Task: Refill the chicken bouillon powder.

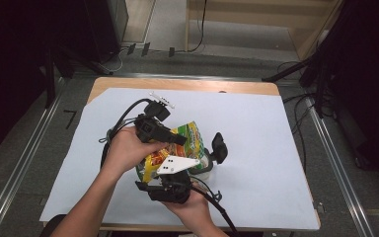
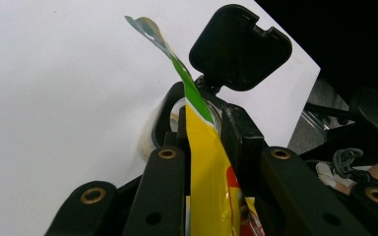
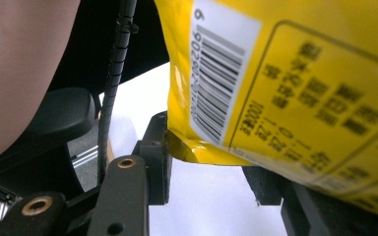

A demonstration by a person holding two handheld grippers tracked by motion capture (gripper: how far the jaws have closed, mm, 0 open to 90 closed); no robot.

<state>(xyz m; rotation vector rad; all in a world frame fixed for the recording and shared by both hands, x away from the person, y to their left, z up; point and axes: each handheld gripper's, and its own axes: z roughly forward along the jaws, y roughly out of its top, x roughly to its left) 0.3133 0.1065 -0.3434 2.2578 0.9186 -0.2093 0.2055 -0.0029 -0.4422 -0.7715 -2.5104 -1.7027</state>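
Work in hand: a yellow-and-green snack bag [image 1: 187,143] is held above the white-covered counter [image 1: 266,148], over a clear container [image 1: 207,170] with a black flip lid [image 1: 219,147].
Left claw [image 2: 204,142]: clenched on the upper part of the bag; in the left gripper view the film runs edge-on between the two black jaws, green strip uppermost.
Right claw [image 3: 204,162]: judged to be grasping the lower corner of the bag beside the barcode; one jaw touches the film, the contact of the other is hidden behind the bag.
Bag axis: the long axis runs roughly from one claw to the other.
Key relation: the container mouth lies straight ahead of the left claw, just beyond the bag; the lid stands open.
Nearer hand: left.
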